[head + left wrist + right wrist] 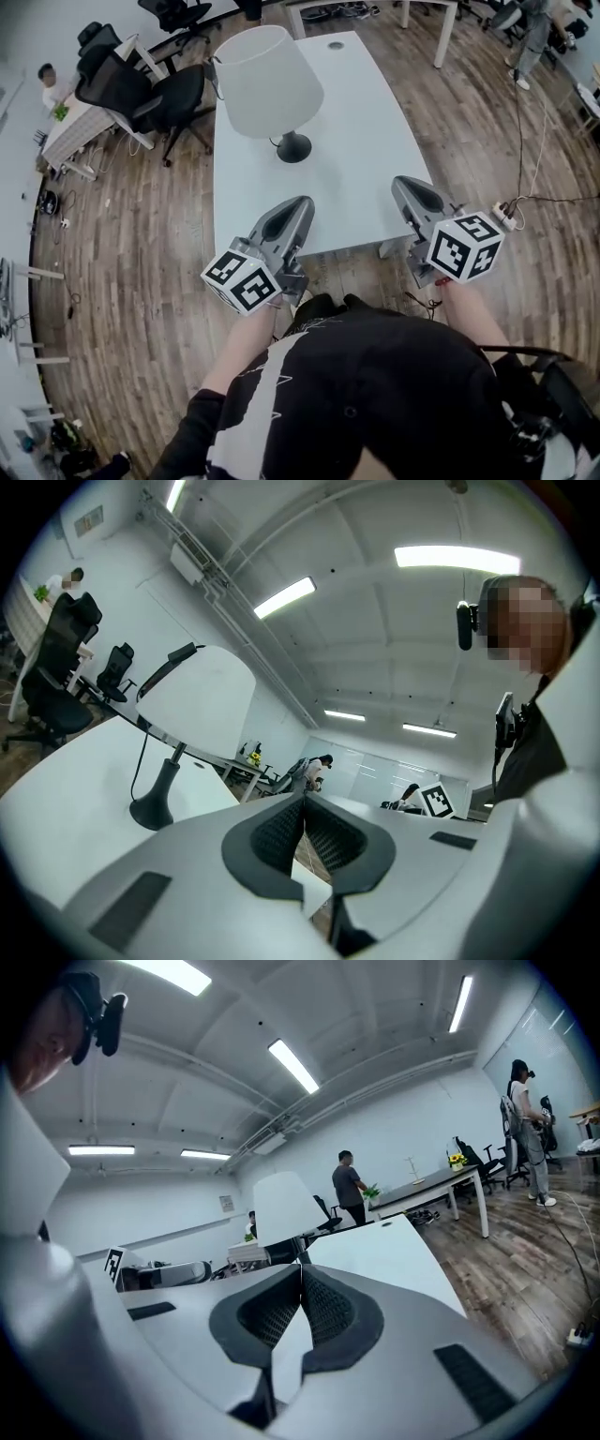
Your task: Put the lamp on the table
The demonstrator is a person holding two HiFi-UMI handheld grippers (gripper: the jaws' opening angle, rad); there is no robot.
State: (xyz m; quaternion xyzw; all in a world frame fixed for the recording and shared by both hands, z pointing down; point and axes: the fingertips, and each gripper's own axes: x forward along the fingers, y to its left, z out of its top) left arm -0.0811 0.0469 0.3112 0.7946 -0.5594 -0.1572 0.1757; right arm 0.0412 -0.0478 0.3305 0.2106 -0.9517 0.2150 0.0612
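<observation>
On the white table (366, 159), toward its far left part, we record the lamp (269, 82) standing upright on its dark round base (293, 147). Both tools are held over the table's near edge, well apart from the lamp. We find the left gripper (302, 204) with its jaws pressed together and nothing between them. The right gripper (403, 184) is likewise closed and empty. Black office chairs (150, 94) stand beside the table's left side.
</observation>
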